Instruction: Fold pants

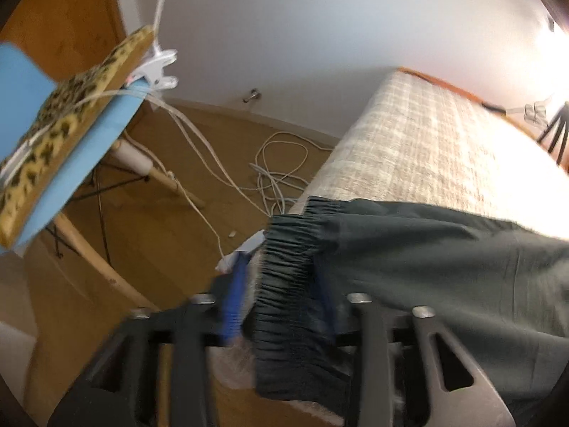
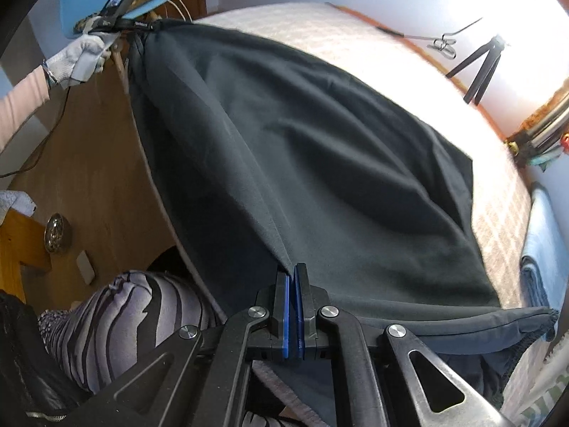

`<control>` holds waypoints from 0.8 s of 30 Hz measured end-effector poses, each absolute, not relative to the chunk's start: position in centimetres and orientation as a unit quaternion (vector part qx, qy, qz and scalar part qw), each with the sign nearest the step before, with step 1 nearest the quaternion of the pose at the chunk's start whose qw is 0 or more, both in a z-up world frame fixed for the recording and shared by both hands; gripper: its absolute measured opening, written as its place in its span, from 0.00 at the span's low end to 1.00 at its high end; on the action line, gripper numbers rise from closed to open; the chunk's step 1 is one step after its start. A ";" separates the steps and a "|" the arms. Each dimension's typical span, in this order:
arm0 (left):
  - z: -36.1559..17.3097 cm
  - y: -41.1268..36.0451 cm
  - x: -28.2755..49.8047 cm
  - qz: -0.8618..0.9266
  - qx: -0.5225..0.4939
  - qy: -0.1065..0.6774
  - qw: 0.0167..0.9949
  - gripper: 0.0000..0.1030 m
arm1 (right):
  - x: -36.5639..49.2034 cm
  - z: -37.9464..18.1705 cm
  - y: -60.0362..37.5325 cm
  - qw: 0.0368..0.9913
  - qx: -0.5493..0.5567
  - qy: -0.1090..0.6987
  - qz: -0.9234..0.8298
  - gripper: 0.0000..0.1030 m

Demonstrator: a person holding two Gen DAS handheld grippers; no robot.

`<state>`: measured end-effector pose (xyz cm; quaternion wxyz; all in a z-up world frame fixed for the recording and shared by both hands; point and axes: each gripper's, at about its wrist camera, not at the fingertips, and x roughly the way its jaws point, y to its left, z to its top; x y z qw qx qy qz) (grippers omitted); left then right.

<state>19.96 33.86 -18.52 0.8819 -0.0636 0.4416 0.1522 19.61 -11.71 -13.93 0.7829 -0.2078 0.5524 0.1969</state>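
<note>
The dark grey-green pants (image 2: pixel 320 163) lie spread across a bed topped with a pale plaid blanket (image 1: pixel 434 142), their gathered elastic waistband (image 1: pixel 288 274) hanging at the bed's near corner and the cloth running from there over the mattress toward the hem end. In the left wrist view the left gripper (image 1: pixel 281 295) straddles that waistband: its blue-padded fingers (image 1: pixel 233 306) stand apart on either side of the gathers, with the band between them, though the blur does not let me say that the pads press on it. In the right wrist view the right gripper (image 2: pixel 293 306) is closed tight, its two blue pads together and pinching a fold of the pants' edge, from which a taut crease runs up the fabric. At the far corner of the garment, a gloved hand (image 2: pixel 83 58) with a pink sleeve holds the other tool at the waistband. Beside the bed is a wooden floor (image 1: pixel 149 220) with loose white cables (image 1: pixel 281 174), and a light blue chair (image 1: pixel 89 149) carrying a leopard-print cushion (image 1: pixel 71 99) and a white clip (image 1: pixel 158 67). A small black tripod (image 2: pixel 480 67) stands on the far side of the bed, and a leg in striped leggings (image 2: pixel 117 316) shows at the near edge.
</note>
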 end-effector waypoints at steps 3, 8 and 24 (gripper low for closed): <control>-17.6 35.9 18.7 0.154 -0.095 0.432 0.884 0.68 | 19.4 -14.0 -12.1 0.781 -0.205 0.558 0.191 0.01; -15.8 34.2 17.2 0.144 -0.044 0.421 0.894 0.68 | 19.3 -13.3 -12.2 0.785 -0.194 0.556 0.192 0.08; -11.5 32.7 18.2 0.114 -0.077 0.396 0.908 0.68 | 17.5 -8.8 -14.8 0.834 -0.135 0.507 0.169 0.56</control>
